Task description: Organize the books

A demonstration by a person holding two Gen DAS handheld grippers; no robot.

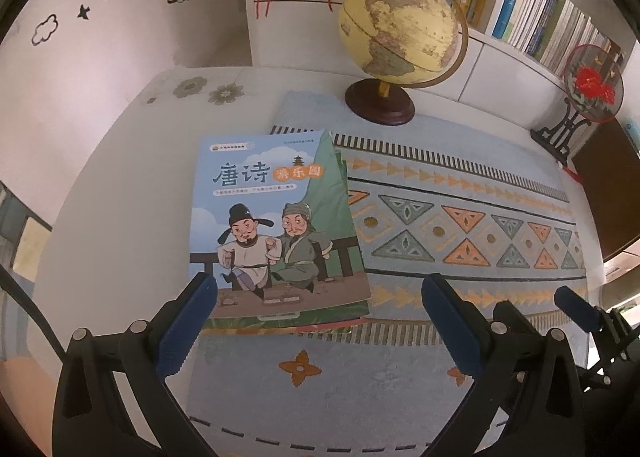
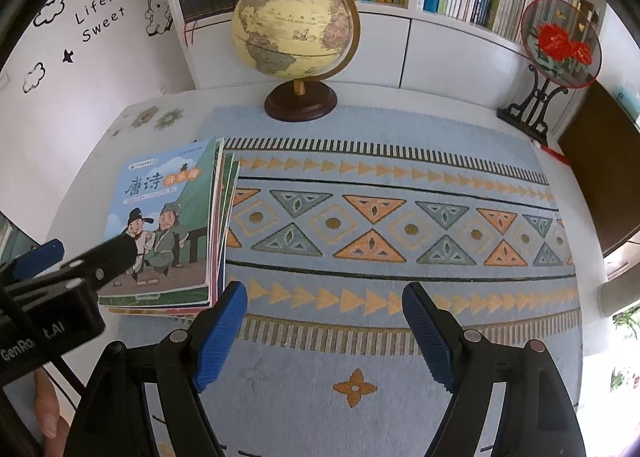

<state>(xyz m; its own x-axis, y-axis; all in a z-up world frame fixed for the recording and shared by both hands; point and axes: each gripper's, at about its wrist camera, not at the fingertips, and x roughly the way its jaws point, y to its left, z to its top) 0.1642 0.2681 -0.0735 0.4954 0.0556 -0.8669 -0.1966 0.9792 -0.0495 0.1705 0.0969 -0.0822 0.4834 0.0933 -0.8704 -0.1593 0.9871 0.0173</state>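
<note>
Books (image 1: 276, 233) lie in a loose stack on the patterned mat (image 1: 460, 225), the lower ones fanned out past the top cover. The left gripper (image 1: 320, 297) stands wide and empty — the stack's near edge sits between its jaws, closer to the left pad. The right gripper (image 2: 324, 313) is also wide and empty, the stack just outside its left jaw. One risk (a judgement): squeezing from one side could skew the thin books further — or slide them toward the globe (image 1: 400, 29).
</note>
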